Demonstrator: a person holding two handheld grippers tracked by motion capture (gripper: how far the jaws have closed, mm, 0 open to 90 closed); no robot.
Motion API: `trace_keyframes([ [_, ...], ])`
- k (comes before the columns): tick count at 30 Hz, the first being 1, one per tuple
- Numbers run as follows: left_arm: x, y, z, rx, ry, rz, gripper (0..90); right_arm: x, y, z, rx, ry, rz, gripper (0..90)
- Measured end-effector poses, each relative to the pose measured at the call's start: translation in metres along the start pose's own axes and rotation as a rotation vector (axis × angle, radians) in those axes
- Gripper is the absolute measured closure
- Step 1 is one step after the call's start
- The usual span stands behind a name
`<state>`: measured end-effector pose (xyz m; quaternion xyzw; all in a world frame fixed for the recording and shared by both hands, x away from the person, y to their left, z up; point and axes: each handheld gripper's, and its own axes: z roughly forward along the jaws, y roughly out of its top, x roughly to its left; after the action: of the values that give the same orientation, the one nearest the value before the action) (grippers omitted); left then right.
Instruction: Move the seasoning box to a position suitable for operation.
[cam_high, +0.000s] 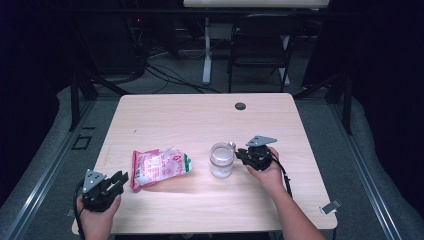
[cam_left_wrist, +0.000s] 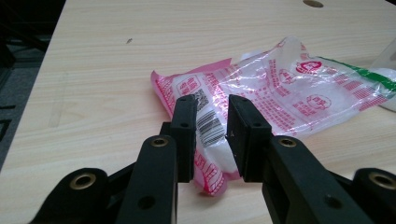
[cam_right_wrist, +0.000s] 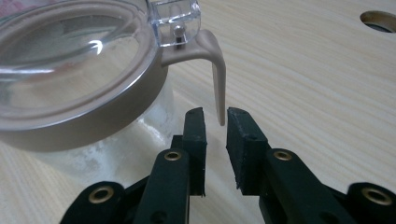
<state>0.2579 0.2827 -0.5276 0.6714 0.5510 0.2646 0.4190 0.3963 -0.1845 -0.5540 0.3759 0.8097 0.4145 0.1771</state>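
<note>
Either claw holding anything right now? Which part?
Nothing held. Left claw open around the bag's corner; right claw open at the jar's handle tip.

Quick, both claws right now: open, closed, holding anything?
Left claw: open, jaws either side of the plastic bag end, not clamped.
Right claw: open, holding nothing, jaw tips at the jar lid's handle.

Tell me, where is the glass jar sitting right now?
In the high view the jar stands right of the table's middle, just left of the right tongs, with the pink bag farther left.

Wooden table (cam_high: 200, 117), printed bag (cam_high: 160, 167), lidded jar (cam_high: 221, 159)
</note>
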Motion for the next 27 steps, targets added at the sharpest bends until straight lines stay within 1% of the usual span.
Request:
trace_keyframes([
  [1, 0.000, 0.000, 0.000, 0.000, 0.000, 0.000, 73.1, 0.000, 0.000, 0.000, 0.000, 0.000, 0.000, 77.5],
  [5, 0.005, -0.006, -0.010, 0.002, 0.026, -0.014, 73.1, -0.001, 0.005, 0.009, 0.002, -0.005, 0.001, 77.4],
  [7, 0.006, -0.007, -0.012, -0.003, 0.031, -0.018, 73.1, -0.002, 0.005, 0.011, 0.001, 0.003, 0.001, 77.4],
  [8, 0.009, -0.009, -0.015, -0.006, 0.043, -0.028, 73.1, -0.001, 0.007, 0.017, 0.007, 0.009, 0.000, 77.7],
  [11, 0.011, -0.011, -0.018, -0.001, 0.050, -0.035, 73.0, -0.001, 0.008, 0.020, 0.020, 0.003, -0.008, 77.8],
  [13, 0.013, -0.013, -0.020, 0.004, 0.055, -0.043, 73.1, -0.001, 0.010, 0.022, 0.019, 0.003, -0.004, 79.4],
  [14, 0.014, -0.014, -0.020, -0.003, 0.055, -0.047, 73.1, -0.001, 0.010, 0.023, 0.021, 0.003, -0.003, 80.4],
  [15, 0.014, -0.014, -0.022, -0.003, 0.058, -0.047, 73.1, -0.002, 0.011, 0.024, 0.027, -0.003, 0.004, 83.6],
  [19, 0.013, -0.013, -0.022, -0.009, 0.048, -0.045, 73.0, -0.003, 0.010, 0.023, 0.027, 0.004, 0.024, 83.7],
  [21, 0.011, -0.012, -0.019, -0.006, 0.037, -0.032, 73.0, -0.003, 0.010, 0.021, 0.038, 0.003, 0.023, 84.2],
  [22, 0.011, -0.012, -0.019, -0.006, 0.037, -0.032, 73.0, -0.003, 0.010, 0.021, 0.038, 0.003, 0.023, 84.2],
  [24, 0.006, -0.009, -0.016, 0.000, 0.022, -0.018, 73.0, 0.000, 0.009, 0.017, 0.048, -0.010, 0.026, 85.1],
  [26, 0.002, -0.007, -0.012, -0.009, 0.006, -0.009, 73.0, 0.004, 0.008, 0.014, 0.055, -0.033, 0.021, 85.7],
  [27, 0.002, -0.007, -0.012, -0.009, 0.006, -0.009, 73.0, 0.004, 0.008, 0.014, 0.055, -0.033, 0.021, 85.7],
])
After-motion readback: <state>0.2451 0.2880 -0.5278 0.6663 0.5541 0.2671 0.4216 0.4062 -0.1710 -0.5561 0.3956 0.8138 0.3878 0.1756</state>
